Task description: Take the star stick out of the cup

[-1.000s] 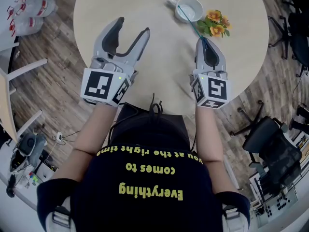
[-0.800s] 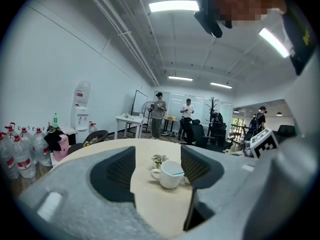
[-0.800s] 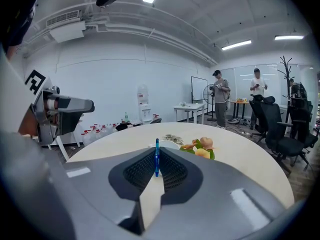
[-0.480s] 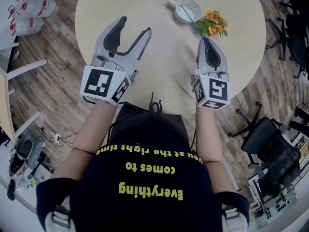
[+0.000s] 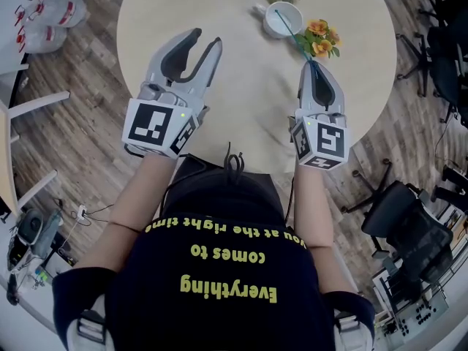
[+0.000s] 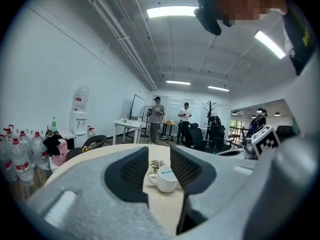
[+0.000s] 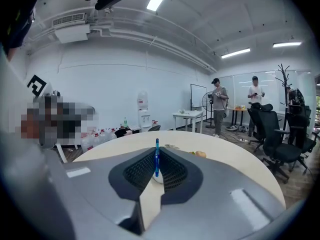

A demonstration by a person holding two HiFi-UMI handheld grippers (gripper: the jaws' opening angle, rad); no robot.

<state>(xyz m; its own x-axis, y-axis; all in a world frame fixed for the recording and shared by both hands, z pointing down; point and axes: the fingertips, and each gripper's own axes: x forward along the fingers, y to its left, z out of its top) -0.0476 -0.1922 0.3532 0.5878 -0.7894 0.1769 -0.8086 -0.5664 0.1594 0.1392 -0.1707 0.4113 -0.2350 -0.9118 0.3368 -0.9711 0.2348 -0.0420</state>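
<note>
Indoors, office table (image 5: 245, 93), right hand-held gripper (image 5: 313, 64) clamping stick (image 5: 291, 34), left hand-held gripper (image 5: 206, 39) narrowing, empty.

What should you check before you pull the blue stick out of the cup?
1. Right gripper shut on the stick: ok.
2. Stick free of the cup: not ok, its far end sits inside.
3. Cup upright on the table: ok.
4. Left gripper clear of the cup: ok; its jaws have just been closing, with nothing between them.
5. Flowers clear of the stick: cannot tell; they lie right beside it.
6. Star on the stick: cannot tell, none shows.
</note>
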